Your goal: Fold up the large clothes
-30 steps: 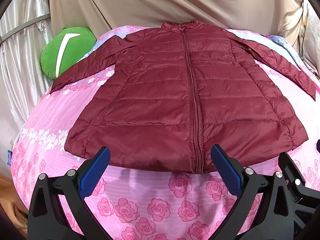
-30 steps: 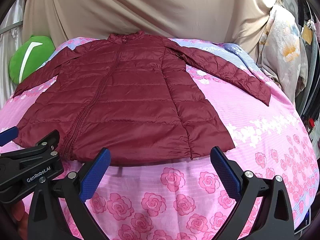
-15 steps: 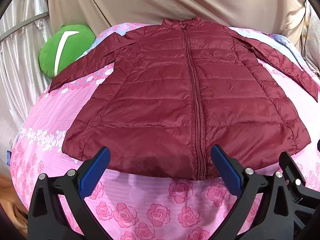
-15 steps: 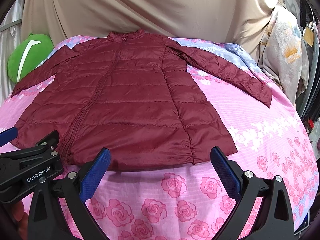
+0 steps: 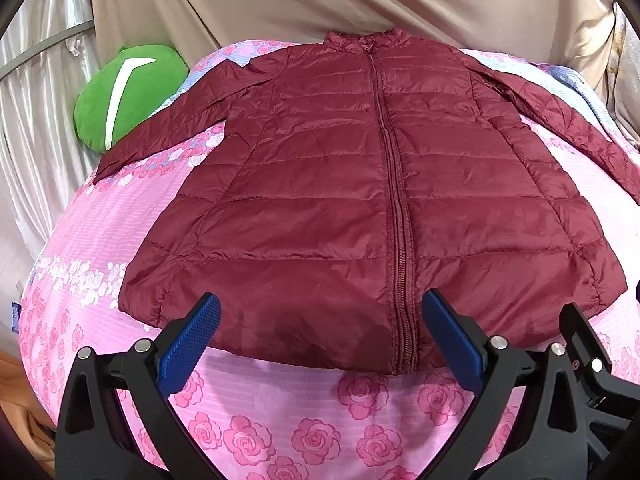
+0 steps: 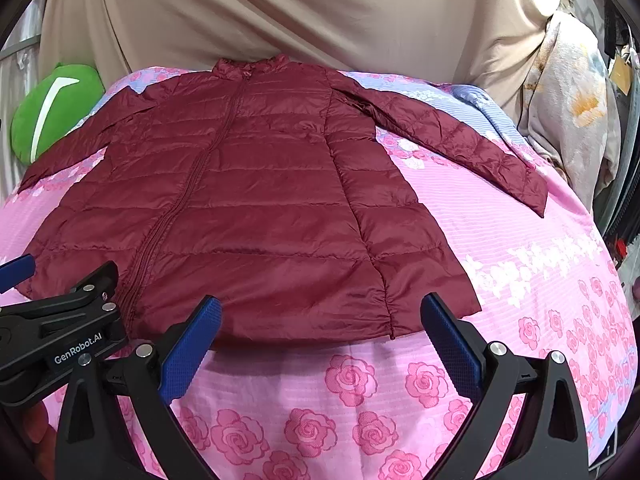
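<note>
A dark red quilted jacket point(image 5: 360, 208) lies flat and zipped on a pink rose-print bed, collar far, hem near, both sleeves spread out. It also shows in the right wrist view point(image 6: 248, 208). My left gripper point(image 5: 320, 340) is open and empty, hovering just above the hem near the zipper. My right gripper point(image 6: 320, 340) is open and empty over the hem's right part. The left gripper's body point(image 6: 60, 340) shows at the lower left of the right wrist view.
The pink floral bedspread point(image 5: 320, 432) covers the bed. A green plush cushion point(image 5: 124, 96) lies by the left sleeve, also in the right view point(image 6: 52, 112). A beige sheet point(image 6: 300, 12) hangs behind. Patterned fabric point(image 6: 572, 100) hangs at the right.
Both grippers have moved forward toward the jacket, whose hem now lies between the fingertips. Both stay open.
</note>
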Demonstrator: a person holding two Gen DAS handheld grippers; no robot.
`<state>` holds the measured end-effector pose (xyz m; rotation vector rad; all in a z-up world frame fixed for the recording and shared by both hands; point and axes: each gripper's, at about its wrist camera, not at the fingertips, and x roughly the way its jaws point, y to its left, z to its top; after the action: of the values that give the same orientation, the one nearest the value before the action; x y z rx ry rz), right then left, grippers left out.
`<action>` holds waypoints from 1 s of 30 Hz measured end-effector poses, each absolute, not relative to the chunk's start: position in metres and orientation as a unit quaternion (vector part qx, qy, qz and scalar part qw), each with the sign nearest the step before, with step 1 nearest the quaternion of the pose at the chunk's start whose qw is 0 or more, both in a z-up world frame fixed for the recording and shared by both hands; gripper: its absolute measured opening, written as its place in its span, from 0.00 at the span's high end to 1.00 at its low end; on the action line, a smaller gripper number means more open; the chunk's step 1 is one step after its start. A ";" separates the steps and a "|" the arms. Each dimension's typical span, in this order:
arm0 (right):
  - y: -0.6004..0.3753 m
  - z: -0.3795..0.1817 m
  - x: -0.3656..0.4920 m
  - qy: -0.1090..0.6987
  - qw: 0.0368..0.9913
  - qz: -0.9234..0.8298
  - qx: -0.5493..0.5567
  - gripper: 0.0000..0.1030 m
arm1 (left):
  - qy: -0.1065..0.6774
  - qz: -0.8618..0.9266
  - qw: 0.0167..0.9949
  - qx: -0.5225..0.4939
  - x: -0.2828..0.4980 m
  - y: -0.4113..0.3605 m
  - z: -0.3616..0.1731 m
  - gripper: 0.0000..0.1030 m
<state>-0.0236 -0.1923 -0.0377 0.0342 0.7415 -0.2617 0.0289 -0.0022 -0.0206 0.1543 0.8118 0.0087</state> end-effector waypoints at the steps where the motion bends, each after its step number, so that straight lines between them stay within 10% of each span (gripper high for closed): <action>1: -0.192 -0.038 -0.023 0.362 0.923 -0.127 0.016 0.05 | 0.395 0.005 0.915 0.075 0.030 -0.002 -0.021 0.05; 21: -0.199 -0.047 -0.014 0.381 0.918 -0.099 0.042 0.05 | 0.409 -0.015 0.911 0.061 0.038 0.001 -0.024 0.05; 30: -0.347 -0.049 0.004 0.385 0.889 -0.187 0.166 0.05 | 0.405 -0.021 0.914 0.007 0.067 0.042 -0.016 0.05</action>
<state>0.0036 -0.3473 -0.0489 0.3439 0.8000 -0.3880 0.0673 0.0419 -0.0165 0.0136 0.8348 -0.0434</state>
